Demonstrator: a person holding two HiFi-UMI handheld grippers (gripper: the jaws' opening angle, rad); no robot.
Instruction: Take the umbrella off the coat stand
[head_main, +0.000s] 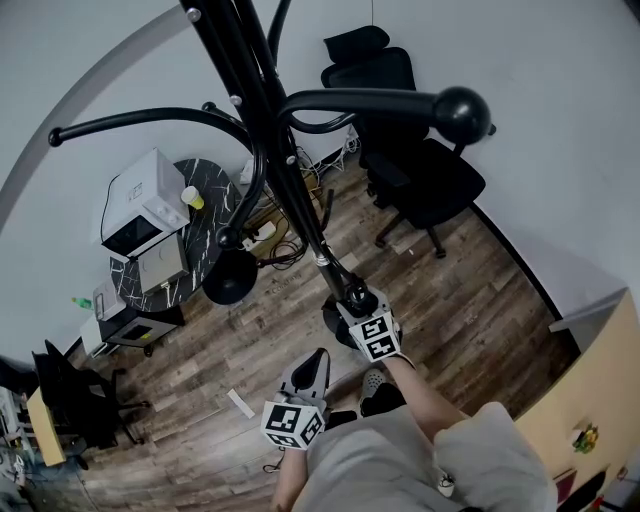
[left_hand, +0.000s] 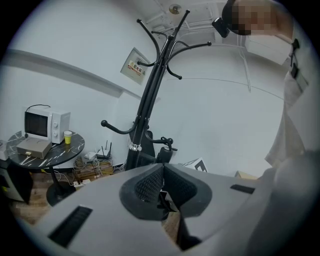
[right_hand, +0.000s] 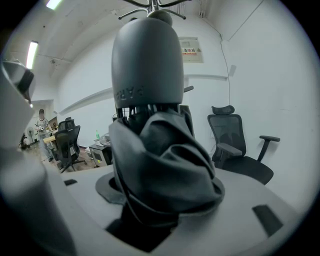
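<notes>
The black coat stand (head_main: 268, 110) rises close in front of me, its hooks spreading near the ceiling (left_hand: 167, 35). My right gripper (head_main: 362, 308) is at the pole's lower part, shut on the folded umbrella (head_main: 352, 293). In the right gripper view the umbrella (right_hand: 160, 150) fills the middle: a grey rounded handle on top, bunched dark grey fabric below, pinched in my right gripper (right_hand: 160, 200). My left gripper (head_main: 312, 368) hangs nearer to me, to the left of the right one. Its jaws (left_hand: 161, 172) are shut and hold nothing.
A black office chair (head_main: 420, 170) stands by the wall right of the stand. Left of it a round dark table (head_main: 205, 215) carries a microwave (head_main: 140, 205) and a yellow cup (head_main: 192, 197). Cables and a router lie under it (left_hand: 92, 165). A person (right_hand: 41, 122) stands far off.
</notes>
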